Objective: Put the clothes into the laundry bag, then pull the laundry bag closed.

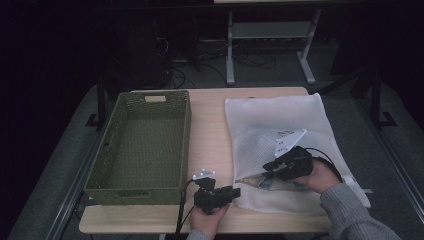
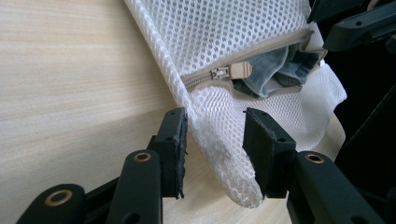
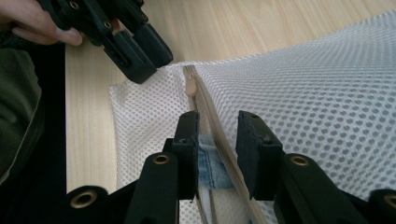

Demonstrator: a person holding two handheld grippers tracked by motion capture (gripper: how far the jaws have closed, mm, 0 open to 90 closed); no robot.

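A white mesh laundry bag (image 1: 280, 125) lies on the right half of the wooden table, with blue denim (image 2: 273, 74) showing through its partly unzipped mouth. The beige zipper pull (image 2: 232, 71) sits near the bag's front left corner. My left gripper (image 2: 215, 144) is open, its jaws either side of that corner without pinching it; from above it (image 1: 235, 192) points right at the bag. My right gripper (image 3: 217, 149) is open, with the zipper's beige edge (image 3: 219, 130) running between its jaws above the denim (image 3: 212, 170). In the high view it (image 1: 268, 166) rests on the bag's front.
An empty olive-green perforated basket (image 1: 142, 145) fills the table's left half. The table's front edge (image 1: 150, 225) lies just below my hands. Bare wood (image 1: 210, 130) separates the basket and the bag. Beyond the table, the dark floor holds desk legs and cables.
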